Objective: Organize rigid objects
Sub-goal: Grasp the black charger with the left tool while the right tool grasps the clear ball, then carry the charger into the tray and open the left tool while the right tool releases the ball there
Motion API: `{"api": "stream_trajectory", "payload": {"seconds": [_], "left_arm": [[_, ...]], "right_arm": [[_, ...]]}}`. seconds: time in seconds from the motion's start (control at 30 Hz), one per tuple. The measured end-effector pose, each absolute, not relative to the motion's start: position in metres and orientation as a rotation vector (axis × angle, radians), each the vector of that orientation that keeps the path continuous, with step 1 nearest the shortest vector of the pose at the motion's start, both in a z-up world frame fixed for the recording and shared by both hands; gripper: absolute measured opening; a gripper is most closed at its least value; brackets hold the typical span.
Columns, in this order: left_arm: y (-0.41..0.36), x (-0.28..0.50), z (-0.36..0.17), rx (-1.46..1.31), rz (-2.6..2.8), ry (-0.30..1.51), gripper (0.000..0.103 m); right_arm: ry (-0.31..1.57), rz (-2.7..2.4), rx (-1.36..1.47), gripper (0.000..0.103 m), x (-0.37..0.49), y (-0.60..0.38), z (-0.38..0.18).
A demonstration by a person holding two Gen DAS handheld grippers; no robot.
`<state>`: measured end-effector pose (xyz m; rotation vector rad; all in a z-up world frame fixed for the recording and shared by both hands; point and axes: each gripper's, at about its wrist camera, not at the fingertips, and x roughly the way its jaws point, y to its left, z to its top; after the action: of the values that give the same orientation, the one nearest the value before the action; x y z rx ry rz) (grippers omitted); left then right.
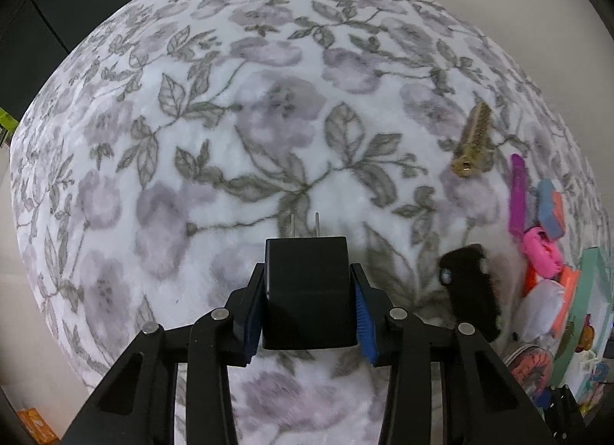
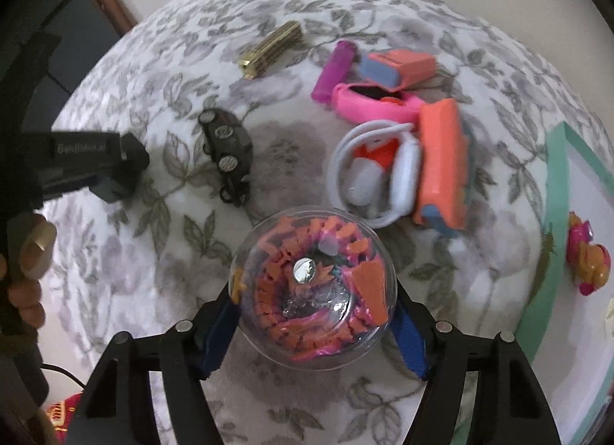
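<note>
While both grippers held their picks, sorting was mid-carry.
Left gripper (image 1: pixel 309 305) clamped the black charger (image 1: pixel 309 291); right gripper (image 2: pixel 312 314) pinched the clear capsule (image 2: pixel 312 291) (placement presumably next).

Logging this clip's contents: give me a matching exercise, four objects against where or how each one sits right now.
Things:
1. black plug adapter
2. clear ball with orange and pink pieces inside
3. black toy car
4. gold harmonica

States:
A. lying on its side on the floral cloth, wheels showing
B. held between the right gripper's jaws
C. lying flat on the cloth at the far side, left of the purple tube
D. held between the left gripper's jaws, prongs pointing away

Pairs: 1-D, 2-B, 3-A, 4-C
</note>
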<state>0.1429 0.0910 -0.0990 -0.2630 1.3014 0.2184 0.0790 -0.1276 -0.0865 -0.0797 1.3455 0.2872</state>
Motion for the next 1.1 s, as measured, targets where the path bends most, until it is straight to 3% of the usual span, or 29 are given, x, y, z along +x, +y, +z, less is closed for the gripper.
{"api": "stream_trajectory", "payload": {"seconds": [0.57,1.1], "left_arm": [[-0.023,0.136,0.031,-0.252,-0.042,1.075,0.043],[-0.157,0.109,0.029,-0.120,-0.296,1.061,0.043]], "right_arm": [[1.068,0.046,0.100,0.074,0.077,-0.217,0.038],[0.933,-0.294,0.140,0.074,0.042,-0.321,0.094]]}}
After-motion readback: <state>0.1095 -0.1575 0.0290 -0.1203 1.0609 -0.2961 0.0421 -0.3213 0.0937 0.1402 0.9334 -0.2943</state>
